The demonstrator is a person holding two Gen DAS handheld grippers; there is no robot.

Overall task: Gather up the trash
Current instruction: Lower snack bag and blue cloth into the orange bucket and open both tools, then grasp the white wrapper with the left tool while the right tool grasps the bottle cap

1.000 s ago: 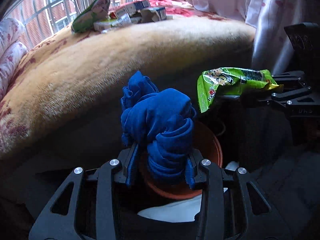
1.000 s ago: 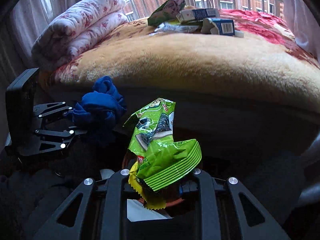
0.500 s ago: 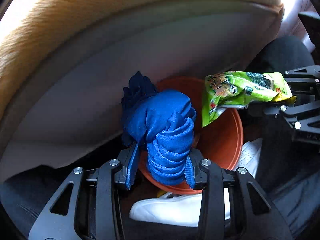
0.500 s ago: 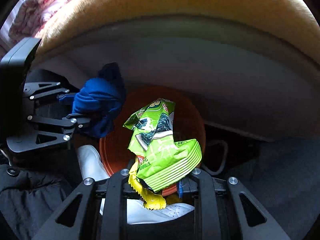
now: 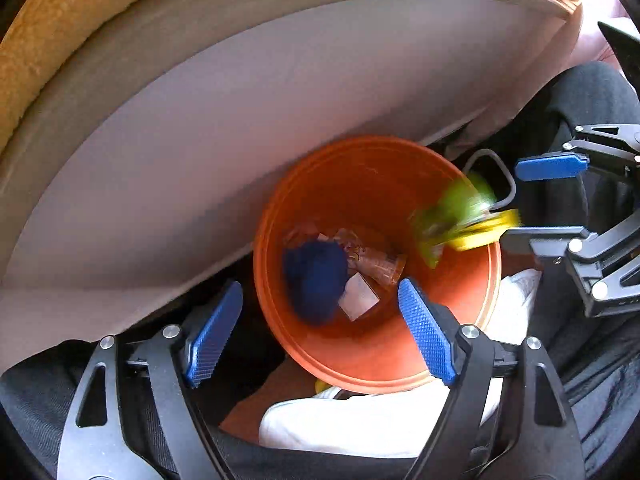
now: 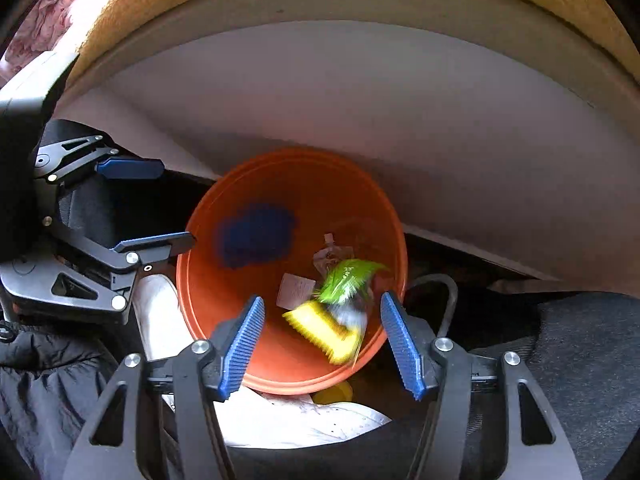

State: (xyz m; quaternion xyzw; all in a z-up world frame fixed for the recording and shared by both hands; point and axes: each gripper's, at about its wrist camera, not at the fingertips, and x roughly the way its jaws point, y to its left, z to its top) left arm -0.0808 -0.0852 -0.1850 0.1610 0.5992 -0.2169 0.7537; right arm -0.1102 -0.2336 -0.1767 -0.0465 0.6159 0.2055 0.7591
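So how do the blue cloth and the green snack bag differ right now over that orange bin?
The blue cloth is deep in the orange bin, close to the scraps at the bottom; the green snack bag is nearer the rim, motion-blurred. The cloth is a dark bunched wad; the bag is bright green with a yellow edge. Both are free, below the opening left claw and right claw.

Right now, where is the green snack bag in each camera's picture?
Left wrist view: the green snack bag is a blur at the right, at the orange bin's rim, beside the right gripper.
Right wrist view: the green snack bag is low in the middle, falling between the right gripper's opening jaws.
Shared landmark: the blue cloth inside the bin.
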